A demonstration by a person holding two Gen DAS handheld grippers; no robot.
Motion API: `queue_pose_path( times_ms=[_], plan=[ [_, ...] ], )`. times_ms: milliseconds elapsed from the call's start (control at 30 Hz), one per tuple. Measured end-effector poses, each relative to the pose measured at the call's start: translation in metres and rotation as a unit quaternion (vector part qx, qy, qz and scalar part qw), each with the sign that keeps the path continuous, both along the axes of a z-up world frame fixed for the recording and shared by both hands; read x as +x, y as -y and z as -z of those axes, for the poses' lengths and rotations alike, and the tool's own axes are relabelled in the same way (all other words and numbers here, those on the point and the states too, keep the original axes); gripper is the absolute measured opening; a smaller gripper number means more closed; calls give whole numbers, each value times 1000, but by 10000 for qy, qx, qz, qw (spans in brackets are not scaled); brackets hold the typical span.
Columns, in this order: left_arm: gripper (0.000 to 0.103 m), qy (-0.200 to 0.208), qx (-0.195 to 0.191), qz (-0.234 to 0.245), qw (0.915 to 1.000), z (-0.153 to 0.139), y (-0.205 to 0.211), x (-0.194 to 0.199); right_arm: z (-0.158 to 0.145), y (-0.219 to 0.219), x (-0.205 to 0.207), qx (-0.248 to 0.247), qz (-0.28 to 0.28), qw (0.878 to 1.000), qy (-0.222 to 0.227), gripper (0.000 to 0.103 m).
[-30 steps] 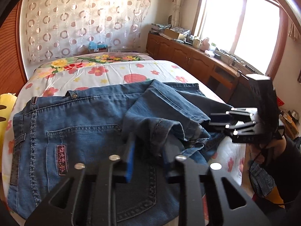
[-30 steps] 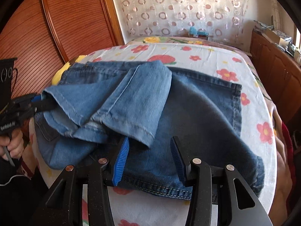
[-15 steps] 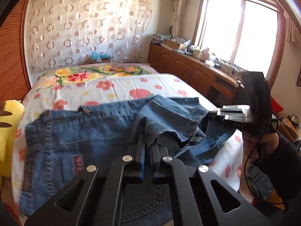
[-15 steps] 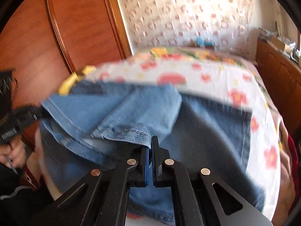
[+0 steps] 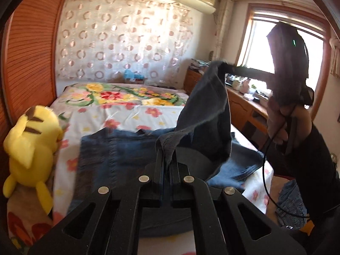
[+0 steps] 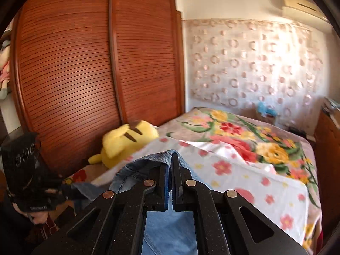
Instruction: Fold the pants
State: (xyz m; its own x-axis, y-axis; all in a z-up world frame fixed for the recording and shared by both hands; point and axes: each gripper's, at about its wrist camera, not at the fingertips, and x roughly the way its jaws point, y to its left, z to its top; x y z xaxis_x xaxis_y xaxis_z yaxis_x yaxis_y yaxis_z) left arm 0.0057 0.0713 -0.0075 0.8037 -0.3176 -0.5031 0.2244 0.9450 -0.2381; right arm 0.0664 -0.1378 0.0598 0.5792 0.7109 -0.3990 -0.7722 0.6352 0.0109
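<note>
Between the closed fingers of the left gripper (image 5: 167, 165) and right gripper (image 6: 170, 170) hangs the pants (image 5: 204, 114) hem, lifted above the bed (image 5: 127, 114) where the waist part lies. Mid-fold, seemingly; next, carry the hem across toward the waistband and lay it flat.

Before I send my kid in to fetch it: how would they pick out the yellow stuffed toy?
Find the tall wooden wardrobe with slatted doors. At its foot, on the near edge of the floral bed, lies the yellow plush. It is the only bright yellow thing there, with brown stripes on its back, beside the blue jeans.
</note>
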Motion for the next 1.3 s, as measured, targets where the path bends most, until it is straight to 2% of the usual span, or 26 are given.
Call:
queue_pose_path(
  times_ms=[267,467,600,667,733,800,833,900,933,967,1000,1300],
  plan=[
    [5,-319,-125,-505,9981,29,-45,-6,14,-69,33,-406,-342,9986,-7,1],
    [5,-624,-2,-586,9963,53,-50,-1,22,-107,66,-661,-304,9972,-195,1],
    [5,-736,3,-619,9954,61,-54,3,23,-131,74,-777,-317,9960,-291,1],
    [11,-769,9,-667,9948,63,-58,2,23,-138,75,-821,-316,9955,-359,1],
    [34,-774,2,-718,9944,63,-60,-1,26,-142,77,-832,-280,9952,-422,1],
    [47,-743,-44,-734,9945,63,-64,-2,28,-145,78,-812,-343,9948,-505,1],
    [47,-741,-61,-732,9945,63,-66,-2,28,-146,78,-830,-358,9944,-557,5],
    [47,-734,-29,-776,9943,63,-66,-3,32,-148,79,-936,-369,9932,-590,27],
    [47,-707,-18,-816,9942,63,-66,-4,33,-149,80,-955,-394,9929,-588,32],
    [47,-658,-15,-859,9941,62,-66,-4,32,-147,80,-945,-429,9929,-584,45],
    [47,-624,-24,-867,9943,61,-65,-4,30,-142,78,-927,-453,9930,-577,54],
    [47,-671,125,-729,9950,70,-50,25,20,-107,76,-780,-262,9951,-547,58]
  ],
)
